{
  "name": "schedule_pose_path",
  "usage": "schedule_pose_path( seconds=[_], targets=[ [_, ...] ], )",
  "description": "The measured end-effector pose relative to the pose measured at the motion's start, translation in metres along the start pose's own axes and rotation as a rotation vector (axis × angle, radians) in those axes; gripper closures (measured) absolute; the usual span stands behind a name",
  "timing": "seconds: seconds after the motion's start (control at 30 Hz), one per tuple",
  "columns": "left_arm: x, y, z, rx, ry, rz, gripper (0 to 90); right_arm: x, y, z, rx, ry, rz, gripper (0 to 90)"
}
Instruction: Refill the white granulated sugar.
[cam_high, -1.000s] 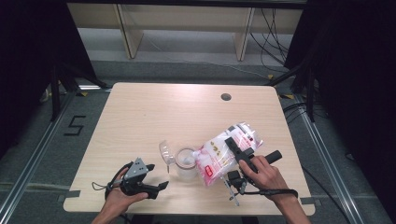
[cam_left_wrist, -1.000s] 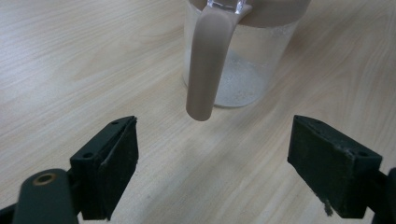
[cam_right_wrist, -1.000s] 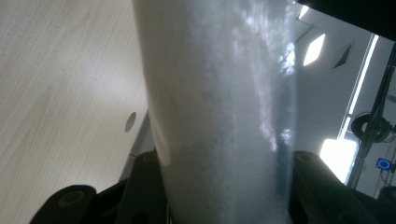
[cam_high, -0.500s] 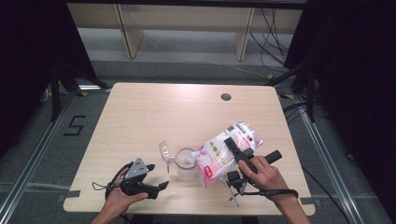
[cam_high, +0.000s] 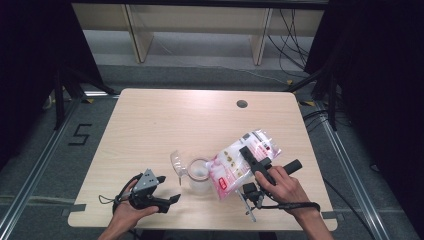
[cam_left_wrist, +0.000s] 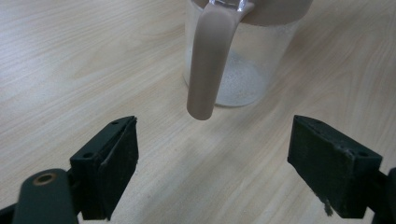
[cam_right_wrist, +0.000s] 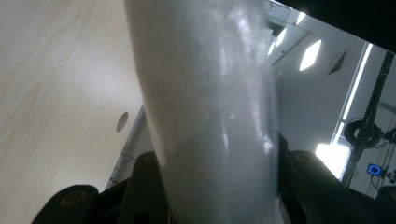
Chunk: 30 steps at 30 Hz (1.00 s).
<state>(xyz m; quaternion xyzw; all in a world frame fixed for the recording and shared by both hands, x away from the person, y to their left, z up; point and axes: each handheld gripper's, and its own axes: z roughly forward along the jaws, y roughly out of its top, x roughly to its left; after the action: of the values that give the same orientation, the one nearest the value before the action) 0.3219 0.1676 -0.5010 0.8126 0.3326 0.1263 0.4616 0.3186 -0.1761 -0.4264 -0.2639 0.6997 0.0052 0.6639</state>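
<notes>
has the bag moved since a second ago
No. The bag sits tilted over the clear jug as before, at the same spot below the table's hole.

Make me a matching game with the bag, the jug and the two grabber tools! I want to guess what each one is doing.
Things:
1. bag
2. jug
3. left gripper
4. right gripper

States:
A. open, holding nothing
B. tilted, its low end over the jug
C. clamped on the bag
D. standing on the table, white grains in the bottom

Pairs: 1-B, 2-D, 3-A, 4-C
</notes>
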Motion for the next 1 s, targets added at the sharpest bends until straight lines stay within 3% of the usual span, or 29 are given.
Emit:
schedule_pose_path(
  seconds=[0.17, 0.23, 0.37, 0.43, 0.47, 0.53, 0.73, 0.77, 0.8, 0.87, 0.9, 0.93, 1.0],
  targets=[
    [-0.0002, 0.0001, -0.0001, 0.001, -0.001, 0.001, 15.9, -0.0018, 0.0001, 0.0011, 0.006, 0.015, -0.012, 65.5],
    [-0.0002, 0.0, 0.0, 0.0, -0.001, -0.002, 15.9, -0.0006, 0.0002, 0.0012, -0.003, -0.009, 0.001, 65.7],
    [-0.0003, 0.0001, -0.0002, 0.0, -0.001, -0.001, 15.9, 0.0012, 0.0005, 0.0018, -0.004, 0.001, 0.01, 66.2],
    [-0.0002, 0.0003, -0.0004, 0.005, 0.0, 0.002, 15.9, 0.0011, 0.0003, 0.002, -0.007, 0.003, 0.004, 66.5],
    [-0.0003, 0.0004, -0.0006, 0.007, -0.001, 0.002, 15.9, -0.0005, -0.0005, 0.003, -0.019, 0.002, -0.035, 66.6],
    [-0.0004, 0.0004, -0.0007, 0.006, 0.002, 0.005, 15.9, 0.0035, 0.0, 0.0025, -0.006, 0.011, 0.018, 67.0],
    [-0.0012, 0.0, -0.0005, 0.006, 0.002, -0.011, 15.9, 0.0048, -0.0007, 0.0032, -0.012, 0.007, 0.025, 67.8],
    [0.0, 0.0002, -0.0003, 0.002, -0.002, 0.005, 15.9, 0.0033, -0.0008, 0.0033, -0.018, 0.003, 0.01, 67.9],
    [-0.0003, 0.0001, -0.0001, 0.0, -0.001, 0.0, 15.9, -0.0002, -0.0011, 0.005, -0.037, 0.005, -0.046, 68.1],
    [-0.0011, 0.0002, -0.0006, 0.006, 0.004, -0.007, 15.9, 0.0001, -0.001, 0.0048, -0.035, 0.005, -0.042, 68.2],
    [-0.0019, -0.0001, -0.0005, 0.006, 0.005, -0.019, 15.9, 0.0023, -0.0013, 0.0047, -0.033, 0.004, -0.017, 68.2],
    [-0.0018, -0.0001, -0.0005, 0.005, 0.005, -0.017, 15.9, 0.0041, -0.0006, 0.0034, -0.018, 0.008, 0.017, 68.3],
    [-0.0003, 0.0001, -0.0003, -0.001, 0.0, 0.002, 15.9, 0.0038, -0.0002, 0.0025, -0.015, 0.004, 0.016, 68.4]
  ],
)
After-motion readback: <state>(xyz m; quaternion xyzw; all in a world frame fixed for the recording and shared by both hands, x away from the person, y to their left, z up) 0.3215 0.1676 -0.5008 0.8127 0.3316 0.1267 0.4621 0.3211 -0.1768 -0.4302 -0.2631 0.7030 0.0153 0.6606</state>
